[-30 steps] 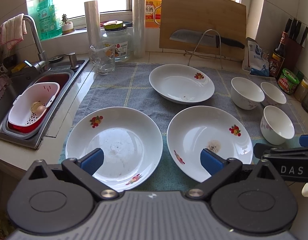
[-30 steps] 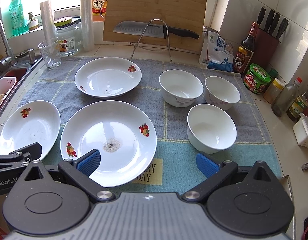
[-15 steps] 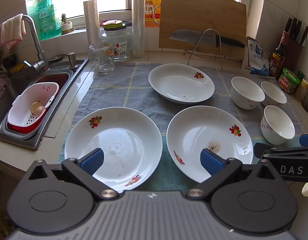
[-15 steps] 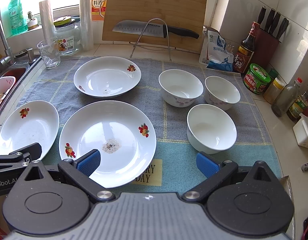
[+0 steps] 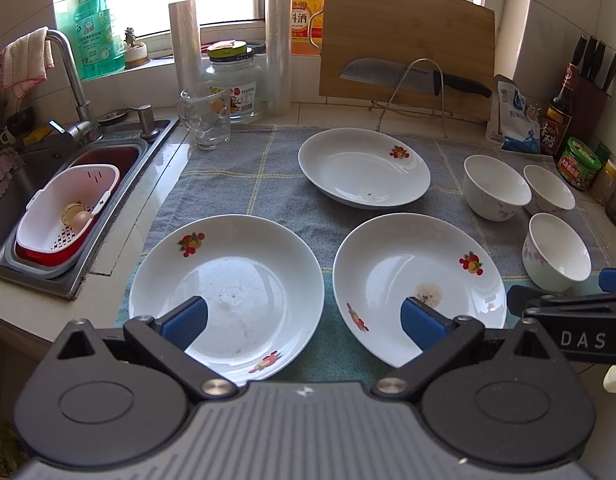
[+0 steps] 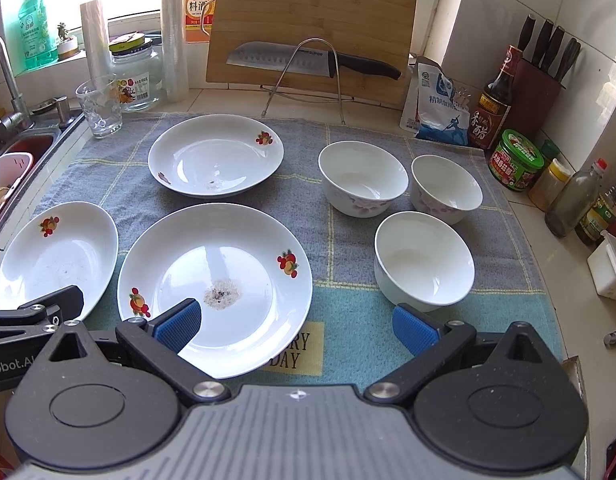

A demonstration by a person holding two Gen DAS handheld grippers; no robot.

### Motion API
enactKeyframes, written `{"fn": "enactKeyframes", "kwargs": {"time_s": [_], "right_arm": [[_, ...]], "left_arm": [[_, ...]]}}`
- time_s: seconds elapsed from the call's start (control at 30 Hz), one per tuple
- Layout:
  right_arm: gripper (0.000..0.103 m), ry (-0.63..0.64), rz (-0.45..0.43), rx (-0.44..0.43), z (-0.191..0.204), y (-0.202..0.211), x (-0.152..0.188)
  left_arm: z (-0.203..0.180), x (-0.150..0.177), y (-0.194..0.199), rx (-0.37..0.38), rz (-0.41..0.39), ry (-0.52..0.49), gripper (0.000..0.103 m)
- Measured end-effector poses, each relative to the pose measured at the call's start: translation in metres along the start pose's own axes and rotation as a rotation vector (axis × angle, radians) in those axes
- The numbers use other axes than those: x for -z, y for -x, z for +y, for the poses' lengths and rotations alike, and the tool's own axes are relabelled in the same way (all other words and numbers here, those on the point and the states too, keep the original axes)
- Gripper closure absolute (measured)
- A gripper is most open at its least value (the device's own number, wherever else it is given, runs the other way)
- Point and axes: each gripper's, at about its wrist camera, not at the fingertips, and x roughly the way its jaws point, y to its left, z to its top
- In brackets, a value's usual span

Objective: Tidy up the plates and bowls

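Note:
Three white plates with fruit prints lie on a grey-blue towel [image 5: 236, 176]: a near left plate [image 5: 228, 292], a near right plate [image 5: 416, 280] and a far plate [image 5: 364, 168]. Three white bowls stand to the right: a far bowl [image 6: 362, 178], a right bowl [image 6: 446, 188] and a near bowl [image 6: 424, 260]. My left gripper [image 5: 304, 320] is open and empty, above the near edges of the two near plates. My right gripper [image 6: 296, 326] is open and empty, between the near right plate [image 6: 214, 280] and the near bowl.
A sink [image 5: 36, 184] with a white basket [image 5: 68, 208] is at the left. A glass [image 5: 206, 120], a jar [image 5: 236, 84], a cutting board with a knife [image 5: 412, 76] and a wire rack stand behind. Bottles and jars [image 6: 520, 160] line the right wall.
Both grippers have barely shifted; the views drift slightly. Nothing was taken hold of or moved.

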Motion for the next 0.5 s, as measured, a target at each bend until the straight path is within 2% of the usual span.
{"fn": "enactKeyframes", "kwargs": {"time_s": [0.5], "right_arm": [[0.000,0.026,-0.008,-0.024,-0.0052,0.0001,-0.0009]], "left_arm": [[-0.0037,0.0047,0.0024,-0.021,-0.022,0.020,0.001]]}}
